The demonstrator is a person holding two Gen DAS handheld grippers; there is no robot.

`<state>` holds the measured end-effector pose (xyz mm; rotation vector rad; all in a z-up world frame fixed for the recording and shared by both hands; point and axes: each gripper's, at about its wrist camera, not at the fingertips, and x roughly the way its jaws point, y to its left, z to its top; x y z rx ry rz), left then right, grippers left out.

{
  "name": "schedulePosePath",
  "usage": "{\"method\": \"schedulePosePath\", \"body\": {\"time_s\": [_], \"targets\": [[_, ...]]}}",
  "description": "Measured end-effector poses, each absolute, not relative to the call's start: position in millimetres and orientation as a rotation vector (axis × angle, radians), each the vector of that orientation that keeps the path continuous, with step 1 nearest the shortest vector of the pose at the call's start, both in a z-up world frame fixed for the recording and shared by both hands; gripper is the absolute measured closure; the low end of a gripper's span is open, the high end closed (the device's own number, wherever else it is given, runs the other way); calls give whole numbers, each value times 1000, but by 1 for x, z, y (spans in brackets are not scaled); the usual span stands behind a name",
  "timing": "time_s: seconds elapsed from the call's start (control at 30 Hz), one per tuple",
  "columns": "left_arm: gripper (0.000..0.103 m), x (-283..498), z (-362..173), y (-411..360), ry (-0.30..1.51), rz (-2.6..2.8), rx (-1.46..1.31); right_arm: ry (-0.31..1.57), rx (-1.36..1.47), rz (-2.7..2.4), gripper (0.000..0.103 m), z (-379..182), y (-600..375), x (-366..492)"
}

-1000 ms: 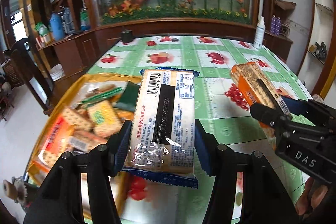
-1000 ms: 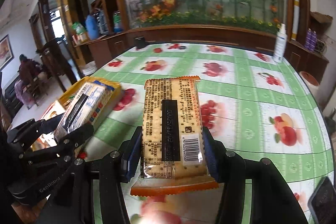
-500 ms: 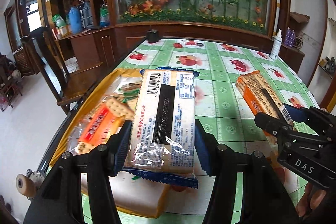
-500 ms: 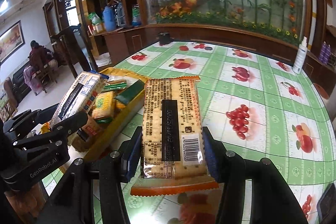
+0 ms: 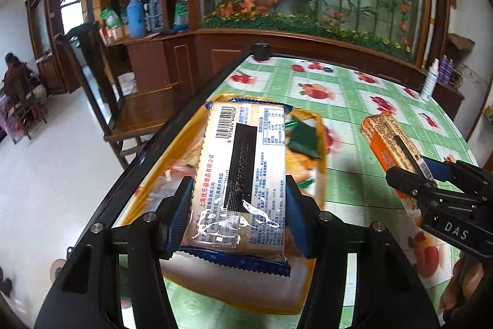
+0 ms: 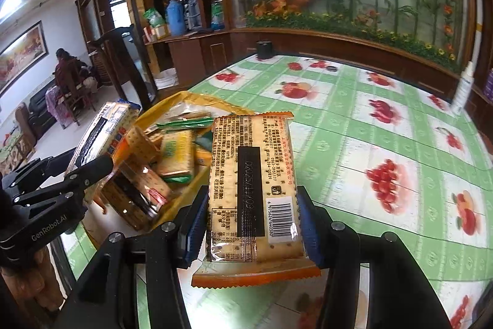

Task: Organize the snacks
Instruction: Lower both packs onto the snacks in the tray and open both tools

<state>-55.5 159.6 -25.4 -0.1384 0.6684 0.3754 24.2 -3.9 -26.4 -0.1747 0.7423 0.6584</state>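
Snacks sit in both of my grippers and in the yellow tray (image 6: 181, 97) at the near left edge of the table (image 6: 385, 144). My left gripper (image 5: 237, 218) has its blue pads pressed against the long sides of a blue-edged cracker pack (image 5: 243, 171), about half open around it, barcode end pointing away from me. That pack hangs above the tray, which I also see beneath it in the left view (image 5: 311, 113), with a dark green packet (image 5: 303, 137) lying inside at the far right.

My right gripper (image 6: 251, 224) grips an orange-edged cracker pack (image 6: 251, 190) the same way, jaws roughly half spread, pads tight on both long edges. It hovers over the green fruit-print tablecloth just right of the tray. The tray holds a loose heap of cracker packets (image 6: 172, 153), some yellow-green, some clear.

A wooden chair (image 5: 135, 113) stands left of the table. A white spray bottle (image 6: 462, 91) stands at the far right edge.
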Motion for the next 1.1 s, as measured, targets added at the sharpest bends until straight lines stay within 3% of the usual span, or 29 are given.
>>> {"method": "schedulePosePath", "body": {"time_s": [0.43, 1.1], "targets": [[48, -58, -34, 188, 676, 417, -166, 779, -212, 760, 48, -42, 83, 56], [48, -49, -36, 203, 684, 441, -178, 824, -199, 788, 48, -59, 132, 102]]}}
